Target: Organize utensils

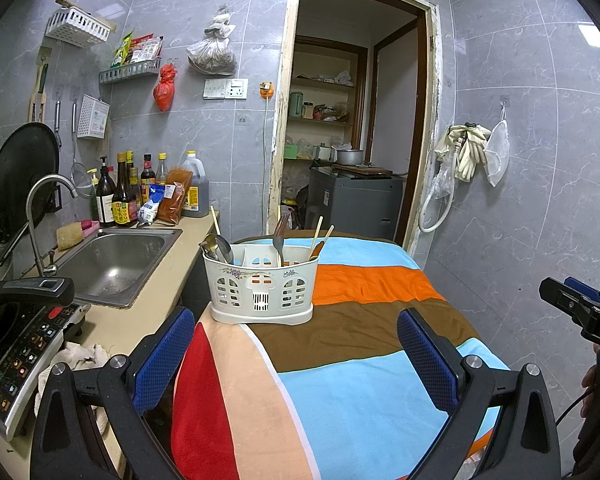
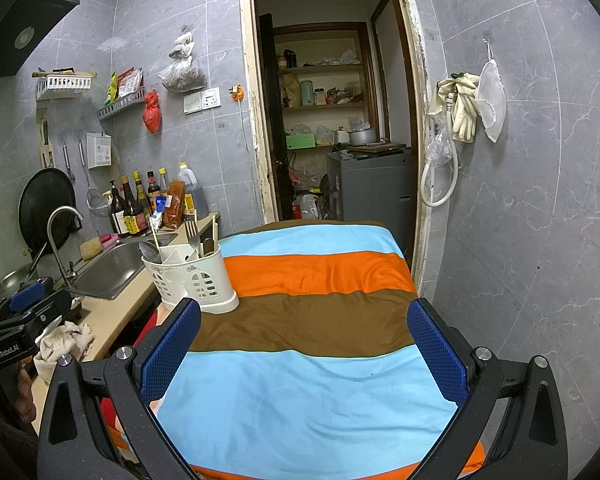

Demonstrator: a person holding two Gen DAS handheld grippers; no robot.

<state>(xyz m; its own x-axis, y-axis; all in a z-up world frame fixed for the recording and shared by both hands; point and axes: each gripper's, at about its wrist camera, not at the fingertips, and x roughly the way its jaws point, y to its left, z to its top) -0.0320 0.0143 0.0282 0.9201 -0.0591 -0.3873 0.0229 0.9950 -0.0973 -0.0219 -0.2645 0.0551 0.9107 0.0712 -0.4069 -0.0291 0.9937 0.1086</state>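
I'm holding my left gripper point(image 1: 296, 344) spread wide and empty above the striped cloth point(image 1: 364, 360). My right gripper point(image 2: 304, 344) is also hanging spread, gripping nothing. The white utensil caddy point(image 1: 260, 286) is sitting at 12 o'clock from the left gripper, at 10 o'clock from the right, holding spoons point(image 1: 218, 246), a fork point(image 1: 278, 242) and chopsticks point(image 1: 318, 236). The sink point(image 1: 112, 264) is lying at 9 o'clock of the caddy.
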